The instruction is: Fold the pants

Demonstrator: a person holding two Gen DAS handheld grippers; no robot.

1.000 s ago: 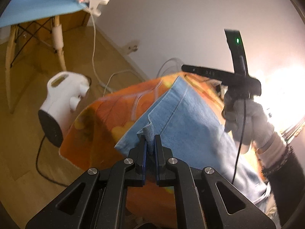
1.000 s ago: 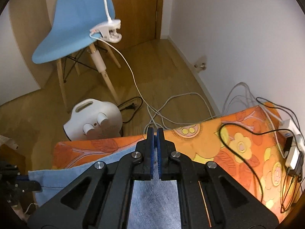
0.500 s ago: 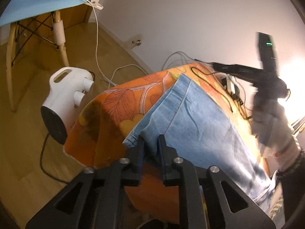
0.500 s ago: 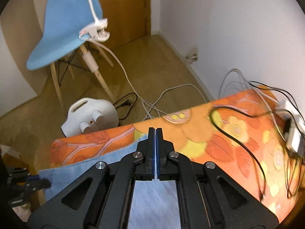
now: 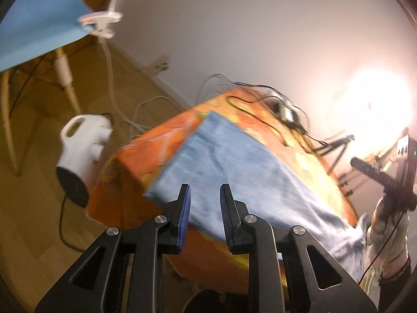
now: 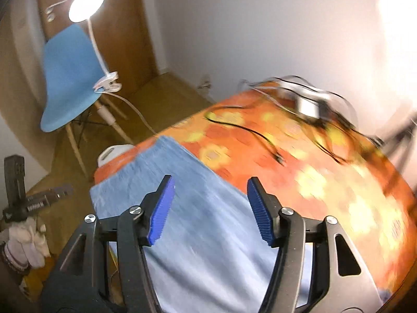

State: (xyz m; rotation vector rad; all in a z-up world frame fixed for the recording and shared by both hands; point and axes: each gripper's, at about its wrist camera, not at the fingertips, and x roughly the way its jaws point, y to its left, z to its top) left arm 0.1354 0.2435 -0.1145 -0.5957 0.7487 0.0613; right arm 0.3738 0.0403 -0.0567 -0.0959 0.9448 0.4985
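Note:
Light blue denim pants (image 5: 229, 161) lie folded flat on a table under an orange flowered cloth (image 5: 156, 143), their near edge hanging a little past the table's corner. My left gripper (image 5: 205, 190) hovers just above that edge, jaws a small way apart with no fabric pinched. In the right wrist view the pants (image 6: 182, 195) stretch away under my right gripper (image 6: 209, 182), whose jaws are opening wide and hold nothing. A gloved hand (image 5: 385, 224) carries the right gripper at the far right. The left hand's glove (image 6: 23, 240) shows low on the left.
Black and white cables and a power strip (image 6: 307, 107) lie on the cloth (image 6: 299, 169) beyond the pants. A white fan heater (image 5: 80, 140) stands on the wooden floor beside the table. A blue chair (image 6: 67, 78) with a clip lamp (image 6: 86, 5) stands further back.
The left gripper let go of the pants' edge and rose. The right gripper went from shut to wide open, swung away along the table and rolled. The pants now lie flat.

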